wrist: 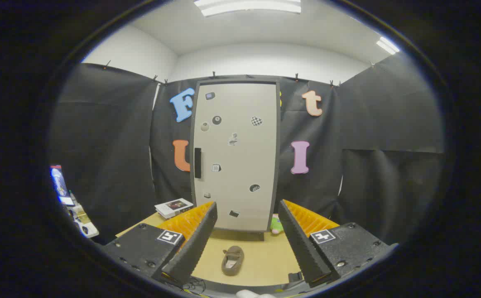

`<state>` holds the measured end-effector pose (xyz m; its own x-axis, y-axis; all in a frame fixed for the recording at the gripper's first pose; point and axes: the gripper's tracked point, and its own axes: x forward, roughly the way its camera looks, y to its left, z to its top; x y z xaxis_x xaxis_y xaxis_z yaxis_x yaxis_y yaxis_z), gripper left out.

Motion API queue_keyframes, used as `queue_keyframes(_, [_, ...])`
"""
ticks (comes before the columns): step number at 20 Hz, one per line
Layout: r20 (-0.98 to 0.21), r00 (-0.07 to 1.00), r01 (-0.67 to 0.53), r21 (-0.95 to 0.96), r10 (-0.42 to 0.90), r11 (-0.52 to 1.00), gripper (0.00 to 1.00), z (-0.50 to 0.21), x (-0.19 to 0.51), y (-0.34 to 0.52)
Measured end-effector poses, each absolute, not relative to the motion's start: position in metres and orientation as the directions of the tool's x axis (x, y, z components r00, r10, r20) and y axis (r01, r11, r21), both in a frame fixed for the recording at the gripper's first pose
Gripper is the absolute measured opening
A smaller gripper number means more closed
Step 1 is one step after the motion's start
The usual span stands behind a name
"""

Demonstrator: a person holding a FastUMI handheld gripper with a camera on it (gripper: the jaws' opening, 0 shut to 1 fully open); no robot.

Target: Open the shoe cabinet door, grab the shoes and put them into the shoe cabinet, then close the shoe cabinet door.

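A tall shoe cabinet [236,157] stands on the wooden table [265,256] against the back cloth wall. Its pale door is shut, dotted with several small stickers, and has a dark vertical handle [198,162] at its left edge. A single grey-brown shoe [233,260] lies on the table in front of the cabinet, toe toward me. My gripper [246,221] is open, held above the table. The shoe lies between and just below the fingers [195,244], untouched. Nothing is held.
A white box [173,207] lies on the table left of the cabinet. A small green and pink object [276,225] sits at the cabinet's right foot. Clutter [77,211] stands off the table's left side. Black cloth walls enclose the booth.
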<state>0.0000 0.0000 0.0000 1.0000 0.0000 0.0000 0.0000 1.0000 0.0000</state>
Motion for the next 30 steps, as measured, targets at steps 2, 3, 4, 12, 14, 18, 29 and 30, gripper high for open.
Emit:
queue_keyframes(2, [0.002,1.000,0.003,0.003,-0.003,1.000,0.98,0.002,-0.001,0.001])
queue_keyframes(3, [0.008,1.000,0.004,0.004,-0.004,1.000,0.98,0.003,-0.003,0.002])
queue_keyframes(4, [0.017,1.000,0.003,0.005,-0.003,1.000,0.98,0.006,-0.004,0.003])
queue_keyframes(12, [0.007,1.000,-0.001,-0.023,0.001,1.000,0.98,0.000,-0.007,0.018])
queue_keyframes(14, [-0.001,1.000,0.000,-0.012,0.000,1.000,0.97,-0.002,-0.006,0.022])
queue_keyframes(18, [0.008,1.000,0.018,-0.023,-0.018,1.000,0.98,0.000,0.006,0.027])
queue_keyframes(29, [0.011,0.996,-0.084,-0.018,0.084,0.996,0.97,0.015,0.114,0.114])
queue_keyframes(30, [0.006,0.995,-0.103,-0.013,0.103,0.995,0.97,0.015,0.130,0.126])
